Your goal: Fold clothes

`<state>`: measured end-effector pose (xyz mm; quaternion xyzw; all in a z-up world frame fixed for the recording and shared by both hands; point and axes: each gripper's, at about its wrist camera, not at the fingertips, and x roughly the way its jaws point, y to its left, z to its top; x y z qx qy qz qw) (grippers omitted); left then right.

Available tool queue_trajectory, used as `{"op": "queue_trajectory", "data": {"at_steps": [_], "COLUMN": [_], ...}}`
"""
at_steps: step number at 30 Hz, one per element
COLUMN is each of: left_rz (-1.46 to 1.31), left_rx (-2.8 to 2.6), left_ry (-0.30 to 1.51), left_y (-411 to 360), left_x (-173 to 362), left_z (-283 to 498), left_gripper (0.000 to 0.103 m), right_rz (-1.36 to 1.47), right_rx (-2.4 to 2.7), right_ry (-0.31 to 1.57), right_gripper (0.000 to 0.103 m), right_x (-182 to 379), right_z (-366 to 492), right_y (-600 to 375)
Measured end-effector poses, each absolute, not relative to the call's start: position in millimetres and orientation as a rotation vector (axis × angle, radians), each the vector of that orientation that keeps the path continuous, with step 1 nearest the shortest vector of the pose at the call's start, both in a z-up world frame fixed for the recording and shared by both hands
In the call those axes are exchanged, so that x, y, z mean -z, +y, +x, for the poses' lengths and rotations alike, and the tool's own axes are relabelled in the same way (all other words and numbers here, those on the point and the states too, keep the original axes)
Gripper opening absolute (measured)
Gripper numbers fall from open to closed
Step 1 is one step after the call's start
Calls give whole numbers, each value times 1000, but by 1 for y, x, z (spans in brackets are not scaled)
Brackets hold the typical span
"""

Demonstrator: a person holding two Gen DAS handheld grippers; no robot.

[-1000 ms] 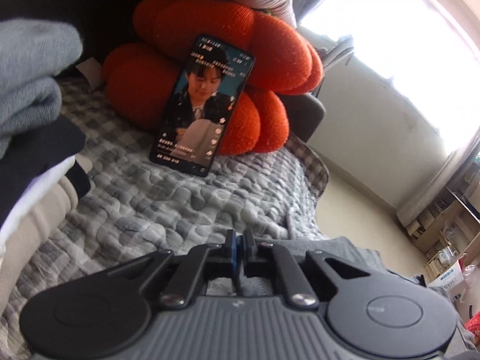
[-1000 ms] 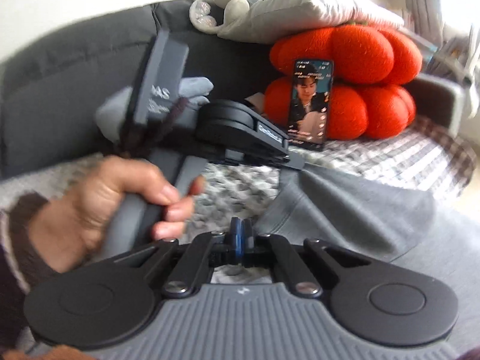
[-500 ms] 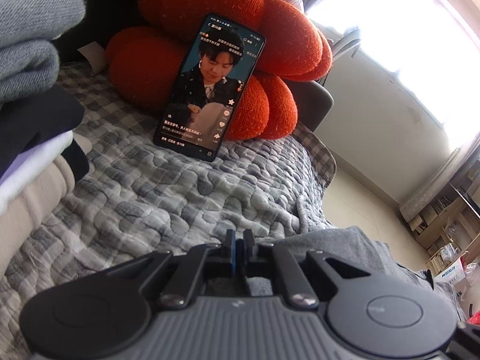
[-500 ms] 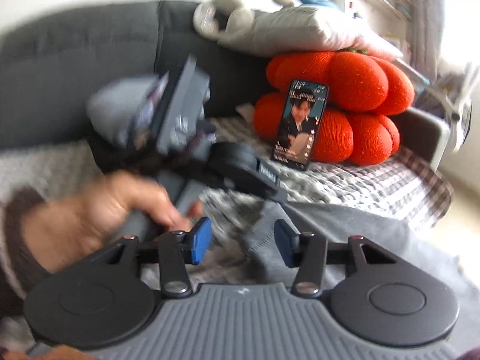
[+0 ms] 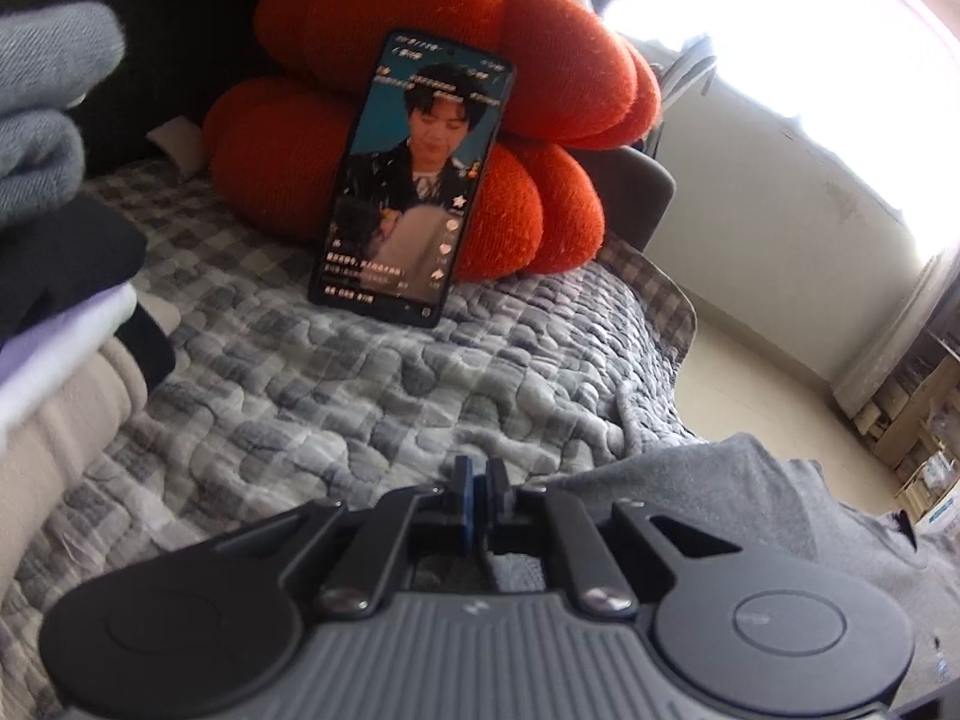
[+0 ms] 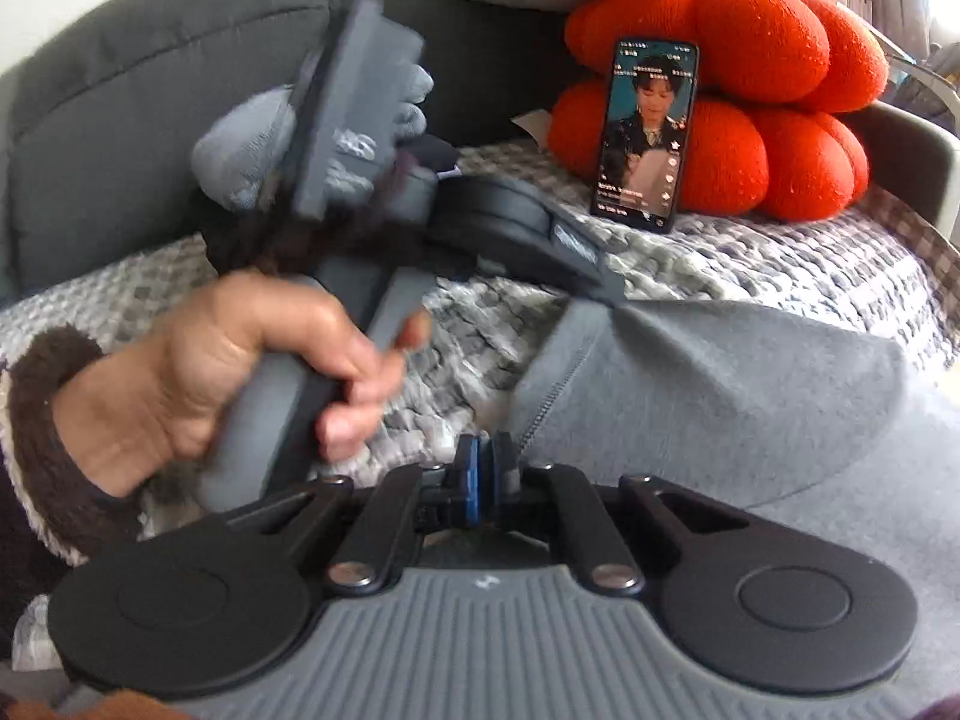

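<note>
A grey garment [image 6: 720, 372] lies spread over the checked quilt [image 6: 780, 264] on the sofa. One corner of it is lifted by my left gripper [image 6: 603, 291], which a hand [image 6: 210, 372] holds. In the left wrist view that left gripper [image 5: 478, 501] is shut, with the grey garment [image 5: 750, 492] bunched beside and under its fingers. My right gripper [image 6: 485, 477] is shut at the garment's near seamed edge, with grey cloth against its right finger.
A phone [image 5: 414, 180] with a lit screen leans on an orange cushion [image 5: 540, 78] at the back of the quilt [image 5: 360, 408]. A stack of folded clothes [image 5: 48, 240] sits at the left. The dark grey sofa back [image 6: 150, 60] rises behind.
My right gripper was shut, opened half a second ago, and has shut again on the garment's near edge. The left gripper has moved closer to the phone with its corner of cloth.
</note>
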<state>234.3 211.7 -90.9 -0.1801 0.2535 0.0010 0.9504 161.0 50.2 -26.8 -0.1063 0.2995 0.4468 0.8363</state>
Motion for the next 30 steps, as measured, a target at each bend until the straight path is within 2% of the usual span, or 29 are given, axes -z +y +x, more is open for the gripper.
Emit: {"op": "queue_trajectory", "data": {"at_steps": [2, 4, 11, 12, 13, 15, 20, 26, 30], "left_rz": [-348, -331, -365, -355, -339, -298, -48, -142, -178], "left_rx": [-12, -21, 147, 194, 234, 273, 13, 2, 44], "left_ry": [512, 508, 372, 382, 414, 493, 568, 527, 500], "left_y": [210, 208, 205, 201, 196, 185, 166, 184, 178], "left_x": [91, 90, 71, 71, 74, 82, 94, 83, 67], "left_z": [234, 235, 212, 212, 215, 222, 229, 223, 216], "left_gripper": [9, 19, 19, 19, 19, 19, 19, 21, 33], "right_rz": [-218, -212, -204, -189, -161, -83, 1, 118, 196], "right_rx": [-942, -944, -945, -949, -957, -979, -909, -757, -706], "right_ry": [629, 623, 594, 594, 599, 625, 626, 619, 609], "right_gripper": [8, 15, 17, 21, 34, 51, 52, 55, 59], "right_x": [26, 26, 27, 27, 26, 22, 9, 5, 4], "right_z": [158, 154, 151, 153, 155, 158, 171, 185, 186], "right_y": [51, 54, 61, 59, 54, 40, 7, -23, -35]}}
